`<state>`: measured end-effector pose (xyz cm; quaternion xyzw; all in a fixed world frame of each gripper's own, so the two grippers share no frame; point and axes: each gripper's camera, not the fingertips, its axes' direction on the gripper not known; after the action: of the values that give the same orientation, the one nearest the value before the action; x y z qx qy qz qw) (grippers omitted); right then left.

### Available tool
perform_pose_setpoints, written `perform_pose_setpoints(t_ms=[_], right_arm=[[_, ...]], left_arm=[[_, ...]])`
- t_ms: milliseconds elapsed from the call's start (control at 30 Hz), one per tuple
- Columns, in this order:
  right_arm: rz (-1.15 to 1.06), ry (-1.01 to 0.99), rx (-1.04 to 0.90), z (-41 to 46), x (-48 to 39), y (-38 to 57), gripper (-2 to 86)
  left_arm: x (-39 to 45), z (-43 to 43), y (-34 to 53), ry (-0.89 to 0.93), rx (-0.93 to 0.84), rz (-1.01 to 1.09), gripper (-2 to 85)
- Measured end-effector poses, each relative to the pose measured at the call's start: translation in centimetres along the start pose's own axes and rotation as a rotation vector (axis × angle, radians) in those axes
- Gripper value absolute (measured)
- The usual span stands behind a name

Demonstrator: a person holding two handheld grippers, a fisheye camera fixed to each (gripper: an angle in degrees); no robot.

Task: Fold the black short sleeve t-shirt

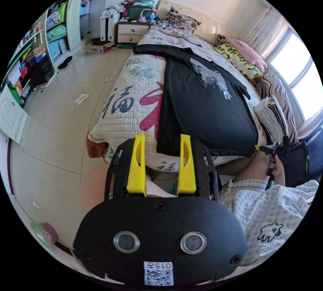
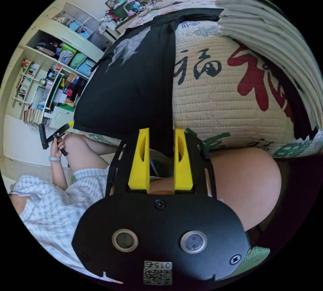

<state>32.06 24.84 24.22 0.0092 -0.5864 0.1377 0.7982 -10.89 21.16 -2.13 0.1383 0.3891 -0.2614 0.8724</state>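
Observation:
The black short sleeve t-shirt (image 1: 205, 109) lies flat on the quilted bed cover (image 1: 134, 102), with a grey-white print (image 1: 212, 78) facing up. Its hem reaches the near bed edge, and one long side is folded inward as a strip (image 1: 168, 102). My left gripper (image 1: 162, 137) is open just short of the hem's corner, holding nothing. In the right gripper view the shirt (image 2: 134, 82) spreads over the bed, and a narrow black edge (image 2: 166, 139) hangs down between the jaws of my right gripper (image 2: 161, 132). That gripper is open, its jaws apart. Each gripper appears in the other's view, held in a hand (image 1: 269, 151) (image 2: 55, 134).
Striped folded bedding (image 1: 276, 112) and pillows (image 1: 242, 58) line the bed's far side. A nightstand (image 1: 131, 31) stands at the head, and shelves (image 1: 37, 55) stand along the wall. A cardboard box (image 1: 99, 46) and a scrap of paper (image 1: 81, 98) lie on the tiled floor. The person's knees press against the bed edge.

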Motion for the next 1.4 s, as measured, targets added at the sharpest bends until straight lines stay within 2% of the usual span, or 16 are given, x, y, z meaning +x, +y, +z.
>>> perform_pose_setpoints(t_ms=[133, 233, 300, 400, 467, 600, 933, 1033, 1133, 1267, 1333, 1400], right_arm=[[0.01, -0.008, -0.005, 0.3, -0.6, 0.8, 10.1], [-0.027, 0.067, -0.039, 1.1, -1.9, 1.1, 8.9], [-0.076, 0.19, -0.074, 2.1, -3.4, 1.1, 7.7], [-0.175, 0.342, -0.118, 3.4, -5.4, 1.4, 4.9], [-0.188, 0.328, -0.128, 3.8, -5.7, 1.7, 0.6], [-0.163, 0.289, -0.132, 3.6, -5.2, 2.9, -0.6], [-0.203, 0.346, -0.221, 7.4, -6.3, 3.3, 2.9], [-0.165, 0.301, -0.171, 6.2, -5.7, 3.8, 6.0], [-0.118, 0.32, -0.032, 3.3, -5.2, 3.9, 6.7], [-0.127, 0.354, 0.288, -0.6, -5.5, 1.0, 6.1], [-0.194, 0.397, 0.404, -0.6, -6.1, -1.4, 6.4], [-0.171, 0.448, 0.498, 0.8, -6.1, -5.6, 7.2]], left_arm=[[0.8, -0.6, -0.1, 0.017, 0.038, 0.044, 14.6], [1.4, 0.0, -1.1, -0.025, 0.007, 0.068, 13.1], [2.1, 2.1, -2.1, -0.075, -0.071, 0.097, 11.3], [2.9, 2.6, -2.3, -0.126, -0.083, 0.137, 9.3], [2.8, 2.6, -2.2, -0.125, -0.083, 0.142, 6.9], [2.8, 2.0, -1.3, -0.099, -0.076, 0.156, 0.6], [4.0, 5.8, -1.5, -0.162, -0.177, 0.218, 2.2], [3.5, 6.2, -1.6, -0.133, -0.257, 0.206, 6.4], [4.0, 5.6, -2.2, -0.223, -0.269, 0.209, 8.1], [10.4, 3.6, -7.4, -0.27, -0.1, 0.371, 8.4], [14.8, 3.8, -10.7, -0.217, -0.01, 0.491, 8.4], [21.3, 5.2, -15.4, -0.11, 0.088, 0.641, 8.2]])
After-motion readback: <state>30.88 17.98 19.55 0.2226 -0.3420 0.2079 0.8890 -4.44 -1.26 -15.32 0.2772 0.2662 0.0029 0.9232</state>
